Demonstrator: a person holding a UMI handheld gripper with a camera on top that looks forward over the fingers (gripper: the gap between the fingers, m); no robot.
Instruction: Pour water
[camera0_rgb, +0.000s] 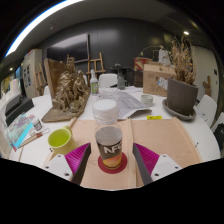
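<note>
A clear bottle (108, 138) with a white cap and a dark label stands upright on a round red coaster (113, 166). It holds a little orange-tinted liquid at the bottom. My gripper (111, 152) is open, and the bottle stands between the fingers with a gap on each side. The magenta pads (80, 160) flank the coaster. A yellow-green cup (60, 138) sits on the table to the left of the bottle, beyond the left finger. I cannot tell what the cup contains.
The bottle rests on a light wooden board (170, 138) over a white table. Behind it lie papers (125, 100), a brown carved figure (68, 92), a dark open case (181, 97) and a cardboard box (157, 78). A boxed device (18, 108) lies far left.
</note>
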